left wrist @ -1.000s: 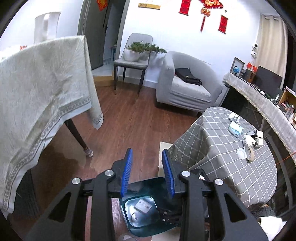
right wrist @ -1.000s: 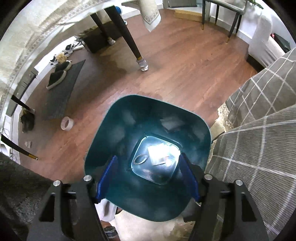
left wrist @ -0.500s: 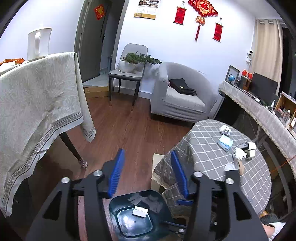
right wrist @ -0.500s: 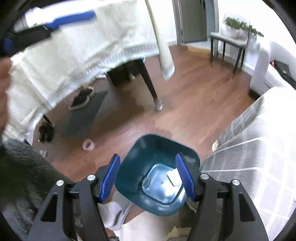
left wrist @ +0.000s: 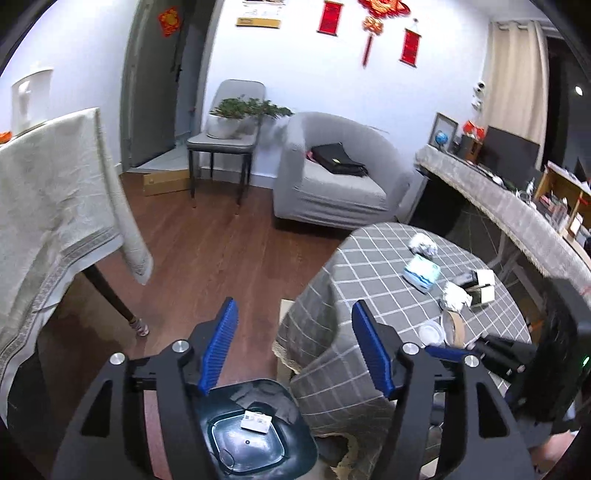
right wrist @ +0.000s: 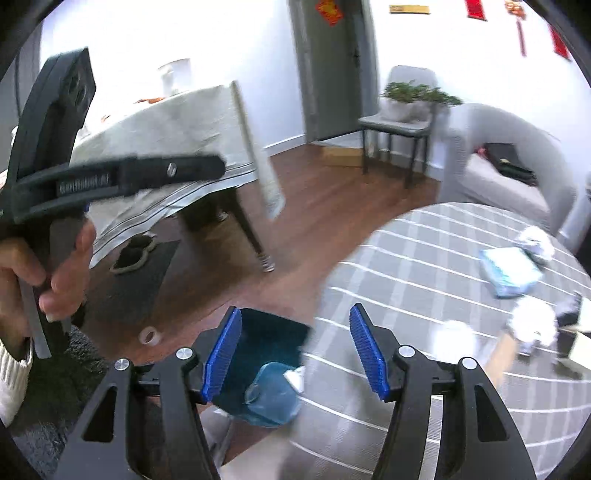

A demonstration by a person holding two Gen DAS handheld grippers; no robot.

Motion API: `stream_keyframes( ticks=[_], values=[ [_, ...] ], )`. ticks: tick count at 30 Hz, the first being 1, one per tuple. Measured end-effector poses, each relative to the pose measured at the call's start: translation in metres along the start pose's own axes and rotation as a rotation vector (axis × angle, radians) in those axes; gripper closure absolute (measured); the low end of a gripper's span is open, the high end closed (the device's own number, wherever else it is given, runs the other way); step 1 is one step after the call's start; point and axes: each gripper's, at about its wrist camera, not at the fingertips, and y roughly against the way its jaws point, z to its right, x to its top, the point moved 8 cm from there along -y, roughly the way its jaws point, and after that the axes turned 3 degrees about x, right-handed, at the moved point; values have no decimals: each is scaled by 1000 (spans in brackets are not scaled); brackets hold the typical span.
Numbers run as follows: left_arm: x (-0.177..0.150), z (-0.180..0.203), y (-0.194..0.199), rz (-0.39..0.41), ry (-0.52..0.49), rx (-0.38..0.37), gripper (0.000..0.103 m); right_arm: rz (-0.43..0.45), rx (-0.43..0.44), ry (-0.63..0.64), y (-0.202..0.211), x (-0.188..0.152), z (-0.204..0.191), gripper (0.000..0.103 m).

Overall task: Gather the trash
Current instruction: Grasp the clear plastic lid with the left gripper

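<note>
Walls: white wall, hung with red decorations.
Door: dark grey door at the back left.
Floor: brown wooden floor.
Seating: grey armchair holding a black bag; beside it a grey chair carrying a potted plant.
Left: table under a pale tablecloth, with a dark leg.
Right: round worktop in grey checked cloth; behind it a long cloth-covered counter with a dark monitor.
Window: beige curtain at far right.

Even indoor light; fisheye bending at edges; right wrist view smeared, probably motion blur.
</note>
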Motion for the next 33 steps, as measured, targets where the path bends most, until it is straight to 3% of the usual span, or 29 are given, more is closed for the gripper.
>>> stream_keyframes(
  ticks=[6,22,33],
  values=[
    [-9,40,-23,-31,-57,-42,35,19,-105,-45,24,-12,40,41],
    [-49,132,-85,-154,-196,-125,34,-15,-245,-181,60,-53,112,39],
    [-79,169,-122,-225,-305,-94,34,-40,-291,-236,73,-74,138,39]
  ],
)
